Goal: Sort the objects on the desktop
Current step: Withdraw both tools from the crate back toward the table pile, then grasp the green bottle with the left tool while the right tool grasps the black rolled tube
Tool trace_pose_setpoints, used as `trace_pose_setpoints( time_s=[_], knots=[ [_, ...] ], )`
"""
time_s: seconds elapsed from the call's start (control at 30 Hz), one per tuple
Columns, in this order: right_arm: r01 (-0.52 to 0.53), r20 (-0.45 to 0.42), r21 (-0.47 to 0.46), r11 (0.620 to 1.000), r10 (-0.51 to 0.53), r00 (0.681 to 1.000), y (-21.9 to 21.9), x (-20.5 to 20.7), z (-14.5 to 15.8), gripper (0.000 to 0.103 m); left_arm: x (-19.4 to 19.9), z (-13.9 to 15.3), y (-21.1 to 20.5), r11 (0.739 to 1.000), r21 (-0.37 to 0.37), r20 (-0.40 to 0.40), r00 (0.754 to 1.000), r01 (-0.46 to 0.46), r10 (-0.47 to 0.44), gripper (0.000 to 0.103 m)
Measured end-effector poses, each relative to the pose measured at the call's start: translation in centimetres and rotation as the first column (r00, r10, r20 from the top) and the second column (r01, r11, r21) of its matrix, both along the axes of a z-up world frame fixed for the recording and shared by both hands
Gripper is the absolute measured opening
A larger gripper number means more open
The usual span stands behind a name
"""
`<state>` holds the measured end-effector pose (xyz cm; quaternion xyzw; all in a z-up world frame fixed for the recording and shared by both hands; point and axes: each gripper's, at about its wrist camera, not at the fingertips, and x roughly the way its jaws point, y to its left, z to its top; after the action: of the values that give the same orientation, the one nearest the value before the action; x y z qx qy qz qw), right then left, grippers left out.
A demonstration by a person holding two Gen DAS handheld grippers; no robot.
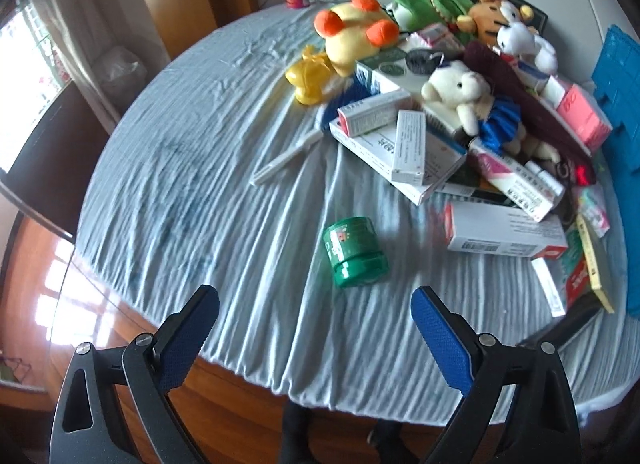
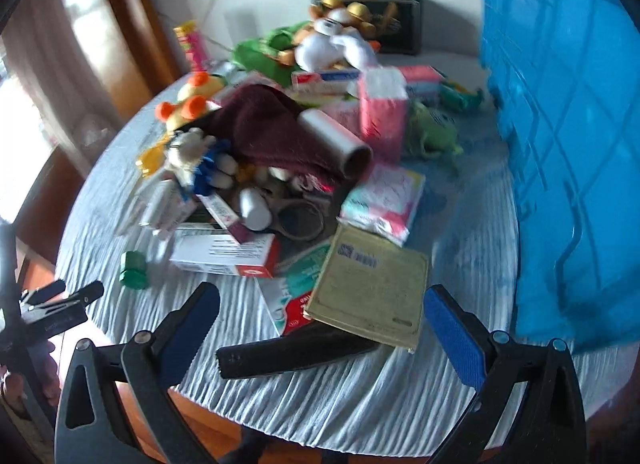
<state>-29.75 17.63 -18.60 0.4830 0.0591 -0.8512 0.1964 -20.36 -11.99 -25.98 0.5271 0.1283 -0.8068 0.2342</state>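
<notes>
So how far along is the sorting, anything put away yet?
Nothing looks sorted yet. The plush toys, medicine boxes and yellowed booklet lie in one mixed heap on the table; only the green jar lies apart. In hand: nothing, as the left gripper and right gripper are both open and empty. Nothing shows inside the blue crate. All is left.

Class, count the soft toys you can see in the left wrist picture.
5: yellow toy with orange feet at far left, green toy behind it, orange toy, white toy beside it, white bear in blue skirt in the middle. Others may be buried.
</notes>
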Motion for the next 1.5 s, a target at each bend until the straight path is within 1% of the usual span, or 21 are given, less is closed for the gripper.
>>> trace_pose_setpoints(
  time_s=[0.07, 0.1, 0.23, 0.3, 0.37, 0.4, 0.43, 0.47, 0.57, 0.67, 0.7, 0.77, 0.87, 0.93, 1.03, 1.13, 1.27, 1.33, 1.37, 1.4, 1.5],
  knots=[
    [0.043, 0.021, 0.013, 0.999, -0.043, 0.999, -0.1, -0.1, -0.9, 0.103, -0.9, -1.4, -0.9, 0.999, 0.025, 0.016, 0.999, 0.041, -0.041, 0.083],
    [0.083, 0.032, 0.011, 0.997, -0.083, 0.996, -0.1, 0.2, -1.4, 0.103, -1.3, -2.0, -1.2, 0.997, 0.043, 0.019, 0.998, 0.06, -0.061, 0.08],
    [0.249, 0.069, 0.007, 0.968, -0.249, 0.966, -0.2, 2.1, -3.4, 0.103, -2.4, -3.6, -1.5, 0.984, 0.07, 0.027, 0.985, 0.167, -0.169, 0.078],
    [0.296, 0.072, 0.02, 0.955, -0.297, 0.952, -0.6, 2.8, -4.0, 0.103, -2.8, -4.1, -1.3, 0.974, 0.075, 0.029, 0.975, 0.216, -0.219, 0.078],
    [0.332, 0.079, 0.034, 0.943, -0.334, 0.939, -1.3, 3.3, -4.6, 0.095, -3.1, -4.6, -1.1, 0.966, 0.085, 0.028, 0.968, 0.246, -0.249, 0.078],
    [0.349, 0.083, 0.041, 0.936, -0.351, 0.933, -1.7, 3.6, -4.9, 0.085, -3.2, -4.8, -1.0, 0.961, 0.091, 0.027, 0.964, 0.261, -0.264, 0.078],
    [0.354, 0.087, 0.047, 0.934, -0.357, 0.93, -1.9, 3.6, -5.2, 0.078, -3.4, -5.1, -0.9, 0.957, 0.093, 0.031, 0.96, 0.274, -0.277, 0.078],
    [0.356, 0.089, 0.052, 0.933, -0.359, 0.929, -2.1, 3.5, -5.6, 0.076, -3.6, -5.4, -0.8, 0.953, 0.096, 0.036, 0.956, 0.286, -0.291, 0.078],
    [0.36, 0.098, 0.068, 0.931, -0.365, 0.926, -2.6, 3.4, -6.8, 0.076, -3.9, -5.7, -1.0, 0.945, 0.103, 0.02, 0.949, 0.311, -0.315, 0.072],
    [0.364, 0.106, 0.083, 0.928, -0.371, 0.922, -3.2, 3.3, -8.0, 0.076, -4.2, -5.4, -1.0, 0.935, 0.094, -0.003, 0.94, 0.341, -0.342, 0.057],
    [0.365, 0.109, 0.088, 0.927, -0.374, 0.921, -3.3, 3.2, -8.4, 0.076, -4.2, -5.3, -1.0, 0.934, 0.09, -0.002, 0.938, 0.346, -0.347, 0.057],
    [0.368, 0.115, 0.099, 0.925, -0.378, 0.919, -3.7, 3.2, -9.2, 0.062, -4.1, -5.3, -1.1, 0.93, 0.09, -0.007, 0.934, 0.356, -0.357, 0.056],
    [0.366, 0.122, 0.12, 0.923, -0.38, 0.917, -3.9, 3.2, -10.0, 0.054, -3.6, -5.2, -1.2, 0.924, 0.082, -0.011, 0.928, 0.373, -0.373, 0.056],
    [0.355, 0.124, 0.145, 0.924, -0.373, 0.919, -3.2, 3.4, -9.8, 0.045, -3.1, -5.2, -1.3, 0.919, 0.078, -0.015, 0.922, 0.386, -0.386, 0.056],
    [0.337, 0.129, 0.182, 0.924, -0.363, 0.923, -2.3, 3.8, -9.5, 0.044, -3.4, -5.0, -0.9, 0.918, 0.061, -0.01, 0.92, 0.393, -0.393, 0.057],
    [0.346, 0.13, 0.175, 0.922, -0.37, 0.92, -1.7, 3.4, -9.7, 0.044, -3.6, -4.9, -0.6, 0.922, 0.048, -0.008, 0.923, 0.384, -0.384, 0.058],
    [0.357, 0.111, 0.173, 0.918, -0.378, 0.919, -1.8, 3.1, -9.9, 0.044, -3.8, -4.8, -0.5, 0.928, 0.034, -0.014, 0.928, 0.371, -0.371, 0.063],
    [0.346, 0.099, 0.185, 0.92, -0.368, 0.925, -2.1, 3.1, -9.9, 0.044, -4.0, -4.8, -0.4, 0.93, 0.031, -0.018, 0.93, 0.367, -0.367, 0.063],
    [0.34, 0.094, 0.192, 0.921, -0.362, 0.928, -2.2, 3.1, -9.9, 0.044, -4.1, -4.9, -0.2, 0.929, 0.037, -0.022, 0.929, 0.369, -0.368, 0.058],
    [0.332, 0.089, 0.199, 0.922, -0.354, 0.931, -2.3, 3.1, -9.9, 0.044, -4.2, -5.0, 0.0, 0.928, 0.044, -0.026, 0.929, 0.371, -0.37, 0.057],
    [0.315, 0.089, 0.208, 0.926, -0.338, 0.937, -2.4, 3.3, -9.7, 0.044, -3.8, -5.1, 0.7, 0.928, 0.021, -0.022, 0.928, 0.373, -0.372, 0.057]
  ],
)
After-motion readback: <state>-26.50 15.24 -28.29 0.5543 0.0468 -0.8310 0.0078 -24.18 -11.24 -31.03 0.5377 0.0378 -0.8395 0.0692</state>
